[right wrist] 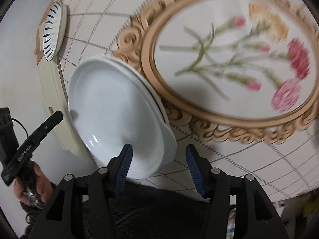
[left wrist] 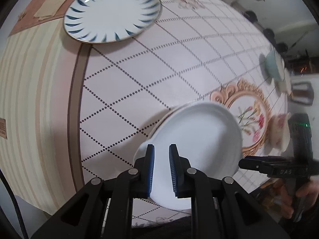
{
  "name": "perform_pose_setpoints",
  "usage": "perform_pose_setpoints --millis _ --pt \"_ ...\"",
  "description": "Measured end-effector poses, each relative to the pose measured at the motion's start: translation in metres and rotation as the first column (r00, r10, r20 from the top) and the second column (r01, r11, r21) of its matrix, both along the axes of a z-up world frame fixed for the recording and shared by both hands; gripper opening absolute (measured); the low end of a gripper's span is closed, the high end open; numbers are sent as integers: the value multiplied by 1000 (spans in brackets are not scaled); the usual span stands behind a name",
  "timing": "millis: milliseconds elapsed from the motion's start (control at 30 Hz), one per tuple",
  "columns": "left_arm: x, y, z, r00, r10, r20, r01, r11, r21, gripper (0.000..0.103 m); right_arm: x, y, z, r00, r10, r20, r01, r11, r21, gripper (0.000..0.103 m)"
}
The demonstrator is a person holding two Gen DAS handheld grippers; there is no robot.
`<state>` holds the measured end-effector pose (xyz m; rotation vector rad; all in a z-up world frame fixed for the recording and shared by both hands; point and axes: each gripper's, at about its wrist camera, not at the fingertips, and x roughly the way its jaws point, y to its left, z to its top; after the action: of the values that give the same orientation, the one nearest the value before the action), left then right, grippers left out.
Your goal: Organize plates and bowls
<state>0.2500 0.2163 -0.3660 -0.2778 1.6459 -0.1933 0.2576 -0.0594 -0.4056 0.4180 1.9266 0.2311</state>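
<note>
A plain white plate (left wrist: pixel 201 143) lies near the table's front edge; it also shows in the right wrist view (right wrist: pixel 117 107). My left gripper (left wrist: pixel 161 171) has its blue-padded jaws set narrowly apart over the plate's near rim; the frames do not settle whether they pinch it. My right gripper (right wrist: pixel 158 169) is open, its left finger over the plate's rim, nothing held. Its body shows in the left wrist view (left wrist: pixel 279 165). A white plate with blue leaf marks (left wrist: pixel 112 12) lies at the far left, also in the right wrist view (right wrist: pixel 53 31).
The tablecloth (left wrist: pixel 139 79) has a dotted grid and a gold-framed flower print (right wrist: pixel 229 59). A pale blue bowl (left wrist: pixel 273 65) and a flower-patterned dish (left wrist: pixel 279 131) sit at the right. Dark chair wheels show past the far edge.
</note>
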Motion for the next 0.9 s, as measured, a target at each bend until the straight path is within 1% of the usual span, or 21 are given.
perform_pose_setpoints --millis 33,67,100,133,167,200,233,300,333,400,433,467,500,600,667,700,767,833,867,900 --pt "5 7 4 1000 24 2 -24 1000 -20 30 7 1 9 999 16 31 -15 1000 -20 74" --pt "12 16 8 999 53 5 -53 998 -39 35 18 5 21 996 33 79 -30 999 -44 84" --pt "21 29 13 996 89 8 -89 994 -58 43 29 9 32 991 46 124 -39 998 -55 101" --pt "30 41 16 992 123 11 -122 990 -73 50 43 16 42 984 62 168 -52 997 -61 103" --pt "38 53 18 988 156 16 -154 984 -87 54 59 24 50 976 78 204 -67 996 -62 103" --pt "46 65 20 982 186 19 -183 978 -99 60 74 32 56 968 85 237 -74 996 -55 103" --pt "60 81 22 974 225 27 -221 969 -106 64 91 44 61 959 85 271 -75 996 -46 103" --pt "83 108 20 961 274 30 -269 957 -111 66 127 68 65 937 74 341 -75 997 -9 103" --pt "95 121 17 953 301 24 -297 949 -111 66 147 84 64 927 61 371 -78 996 31 103" --pt "114 145 6 936 352 7 -349 930 -119 66 177 111 57 915 71 396 -101 993 54 103" --pt "124 156 -1 927 374 2 -371 920 -124 66 190 127 51 914 89 397 -118 992 50 103" --pt "133 163 -8 924 383 -3 -381 917 -117 66 203 141 41 916 101 389 -131 990 53 103" --pt "141 168 -14 921 389 -8 -387 916 -108 66 217 155 29 926 99 365 -134 988 73 103" --pt "168 180 -44 919 392 -51 -395 912 -107 66 237 171 2 952 83 295 -123 985 118 103" --pt "178 181 -58 923 378 -67 -384 917 -113 66 245 176 -15 963 82 256 -117 985 123 103" --pt "185 182 -62 927 369 -69 -375 920 -112 66 247 178 -22 966 81 246 -113 986 119 100" --pt "195 176 -70 938 340 -72 -346 932 -106 64 252 182 -35 972 70 224 -101 986 132 89" --pt "204 171 -75 948 312 -69 -317 943 -101 64 254 183 -47 980 46 195 -78 984 160 65" --pt "205 167 -75 951 301 -66 -306 948 -92 64 255 184 -53 984 39 176 -70 983 173 61" --pt "208 165 -73 956 290 -52 -293 952 -87 60 256 184 -52 982 32 188 -67 981 180 58"
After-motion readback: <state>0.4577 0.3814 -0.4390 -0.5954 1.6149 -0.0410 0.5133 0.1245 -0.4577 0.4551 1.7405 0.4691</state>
